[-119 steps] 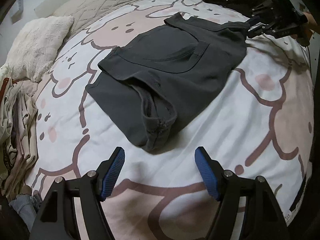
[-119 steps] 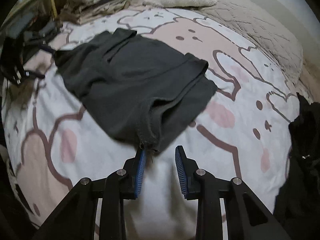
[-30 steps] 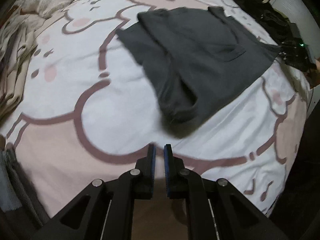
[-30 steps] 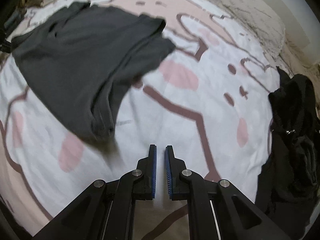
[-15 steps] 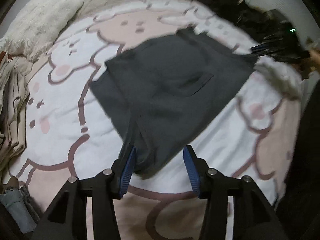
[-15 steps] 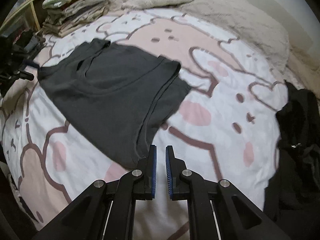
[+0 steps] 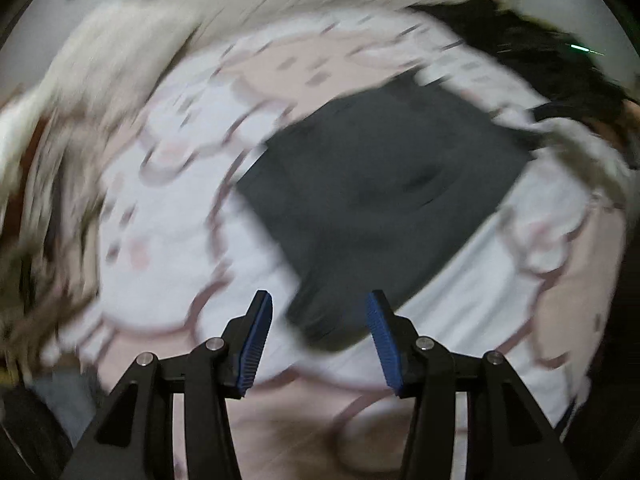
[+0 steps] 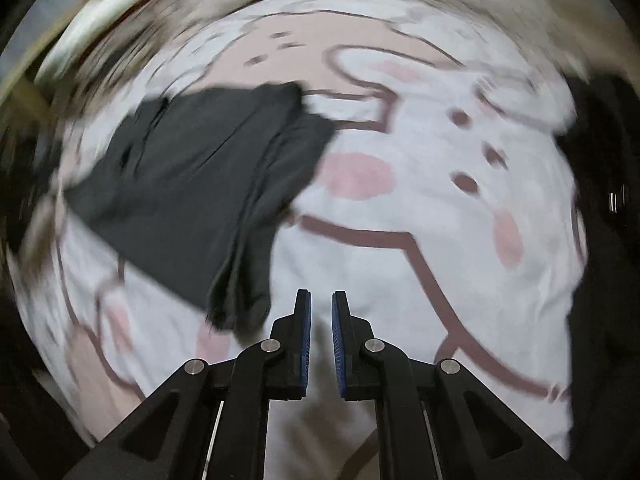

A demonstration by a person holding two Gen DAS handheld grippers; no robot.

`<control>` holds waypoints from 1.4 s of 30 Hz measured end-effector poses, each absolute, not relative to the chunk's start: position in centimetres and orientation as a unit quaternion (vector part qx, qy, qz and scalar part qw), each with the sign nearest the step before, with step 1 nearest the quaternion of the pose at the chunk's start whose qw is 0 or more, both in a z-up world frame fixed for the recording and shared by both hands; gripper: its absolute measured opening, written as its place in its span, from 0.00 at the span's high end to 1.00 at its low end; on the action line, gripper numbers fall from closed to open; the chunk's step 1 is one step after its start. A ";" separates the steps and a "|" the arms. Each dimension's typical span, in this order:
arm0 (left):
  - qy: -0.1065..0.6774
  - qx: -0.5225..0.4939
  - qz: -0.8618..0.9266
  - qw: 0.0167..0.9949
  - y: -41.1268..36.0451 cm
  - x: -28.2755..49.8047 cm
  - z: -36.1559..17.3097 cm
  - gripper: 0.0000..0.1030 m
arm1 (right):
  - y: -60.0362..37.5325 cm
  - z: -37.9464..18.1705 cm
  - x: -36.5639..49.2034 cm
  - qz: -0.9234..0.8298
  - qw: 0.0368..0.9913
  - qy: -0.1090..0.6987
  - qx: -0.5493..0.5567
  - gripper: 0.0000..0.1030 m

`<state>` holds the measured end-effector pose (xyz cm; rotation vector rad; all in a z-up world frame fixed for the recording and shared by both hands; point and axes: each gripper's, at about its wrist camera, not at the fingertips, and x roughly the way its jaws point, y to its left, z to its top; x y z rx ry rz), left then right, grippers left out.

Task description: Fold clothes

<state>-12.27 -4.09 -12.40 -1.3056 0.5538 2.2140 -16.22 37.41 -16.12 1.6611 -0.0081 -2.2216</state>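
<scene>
Left gripper (image 7: 319, 336): angled steeply downward, blue-padded fingers (image 7: 256, 340) parted to a moderate gap, gripping nothing. Right gripper (image 8: 321, 336): likewise pitched steeply downward, fingers (image 8: 305, 344) drawn nearly together with a narrow slit between the pads, nothing clamped.

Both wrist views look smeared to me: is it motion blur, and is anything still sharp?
Left wrist view: swirling motion blur smears the dark grey folded garment and the pink-and-white cartoon bedspread; only the left gripper is sharp. Right wrist view: the same blur, worst at the edges; the right gripper is crisp.
</scene>
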 end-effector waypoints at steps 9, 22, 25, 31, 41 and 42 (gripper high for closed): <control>0.217 -0.421 0.797 0.375 12.7 -11.3 -15.2 0.52 | 36.7 -16.7 -14.6 -0.770 0.230 -0.026 0.595 0.22; 0.232 -0.365 0.813 0.390 20.5 -10.7 -17.6 0.52 | 35.6 -18.5 -16.1 -0.745 0.265 -0.081 0.607 0.87; 0.251 -0.343 0.829 0.364 21.2 -10.5 -17.9 0.52 | 36.4 -17.9 -16.6 -0.736 0.272 -0.130 0.606 0.88; 0.325 -0.286 0.834 0.342 22.7 -8.5 -18.9 0.52 | 37.3 -16.9 -17.2 -0.721 0.287 -0.207 0.596 0.88; 0.265 -0.331 0.859 0.288 22.6 -11.0 -19.3 0.94 | 36.6 -16.7 -17.1 -0.716 0.295 -0.208 0.597 0.88; 0.249 -0.340 0.860 0.287 22.3 -11.4 -19.1 0.94 | 36.6 -16.7 -17.1 -0.715 0.296 -0.212 0.597 0.88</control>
